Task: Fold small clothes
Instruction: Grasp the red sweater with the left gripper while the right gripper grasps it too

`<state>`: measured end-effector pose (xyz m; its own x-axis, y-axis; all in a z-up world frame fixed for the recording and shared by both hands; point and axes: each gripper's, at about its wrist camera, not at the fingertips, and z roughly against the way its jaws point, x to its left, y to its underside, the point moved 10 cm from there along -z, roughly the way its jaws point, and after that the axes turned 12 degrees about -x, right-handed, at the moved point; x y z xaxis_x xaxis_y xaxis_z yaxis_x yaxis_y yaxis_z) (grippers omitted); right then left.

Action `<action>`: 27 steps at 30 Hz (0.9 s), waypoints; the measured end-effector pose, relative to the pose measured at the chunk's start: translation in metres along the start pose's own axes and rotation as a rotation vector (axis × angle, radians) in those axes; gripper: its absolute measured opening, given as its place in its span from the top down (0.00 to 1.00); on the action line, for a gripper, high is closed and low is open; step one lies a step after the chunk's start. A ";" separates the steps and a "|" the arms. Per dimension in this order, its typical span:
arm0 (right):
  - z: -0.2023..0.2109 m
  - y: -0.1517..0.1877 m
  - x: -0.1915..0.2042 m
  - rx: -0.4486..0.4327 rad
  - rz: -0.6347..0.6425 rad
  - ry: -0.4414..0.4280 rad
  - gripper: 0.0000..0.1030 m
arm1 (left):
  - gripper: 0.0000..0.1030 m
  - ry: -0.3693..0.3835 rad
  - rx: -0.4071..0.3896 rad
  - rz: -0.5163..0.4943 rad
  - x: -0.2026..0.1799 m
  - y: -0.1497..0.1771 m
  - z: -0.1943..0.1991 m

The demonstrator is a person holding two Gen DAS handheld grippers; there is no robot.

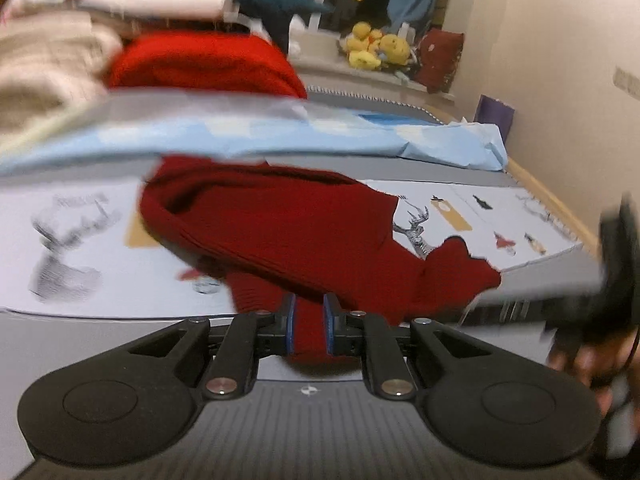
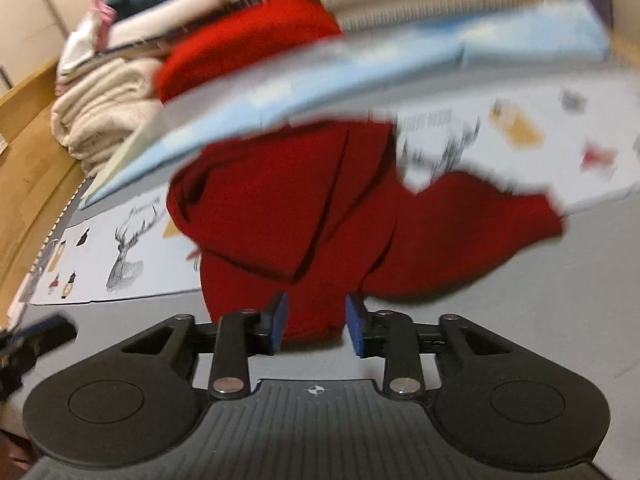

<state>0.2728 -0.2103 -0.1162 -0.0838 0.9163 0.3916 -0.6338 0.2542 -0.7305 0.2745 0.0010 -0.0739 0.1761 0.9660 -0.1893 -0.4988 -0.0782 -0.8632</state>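
Nearest, left gripper (image 1: 310, 326): blue pads clenched tight on a bunched fold of the red knit garment (image 1: 280, 232).
Right gripper (image 2: 316, 322): jaws part-way apart, grasping a thicker bunch of the same garment.
Garment position: crumpled, lying across the grey mat (image 2: 540, 312) and the white printed sheet (image 1: 100, 248), one end trailing toward the right gripper's side.
Surface: grey mat nearest; deer-print sheet behind it; light blue board (image 1: 280, 136) beyond the garment.
Stack: folded red sweater (image 1: 208, 64), cream knit (image 1: 44, 76) and white items at the far left.
Edges: wooden rim (image 2: 28, 148) along the left side.
Room: beige wall (image 1: 560, 40), yellow plush toys (image 1: 372, 46) on a far ledge.
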 end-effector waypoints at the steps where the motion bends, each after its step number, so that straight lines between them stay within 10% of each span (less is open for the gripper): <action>1: -0.013 0.008 -0.002 0.036 -0.034 -0.009 0.56 | 0.86 0.009 0.022 0.035 0.005 0.001 -0.017; 7: -0.065 0.053 -0.009 0.228 -0.237 -0.029 0.55 | 0.76 0.045 0.140 0.240 0.028 0.023 -0.106; 16: -0.095 0.059 -0.012 0.235 -0.334 0.021 0.67 | 0.53 0.061 0.186 0.430 0.035 0.037 -0.173; 19: -0.096 0.051 -0.011 0.192 -0.316 0.027 0.88 | 0.86 0.055 0.181 0.428 0.036 0.034 -0.178; 27: -0.048 -0.065 -0.020 -0.150 -0.059 0.035 0.91 | 0.94 0.067 0.036 0.394 0.079 -0.046 -0.089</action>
<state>0.3524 -0.2306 -0.1034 -0.0211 0.9081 0.4182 -0.5143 0.3488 -0.7834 0.3867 0.0590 -0.0904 0.0200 0.8455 -0.5337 -0.5681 -0.4296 -0.7019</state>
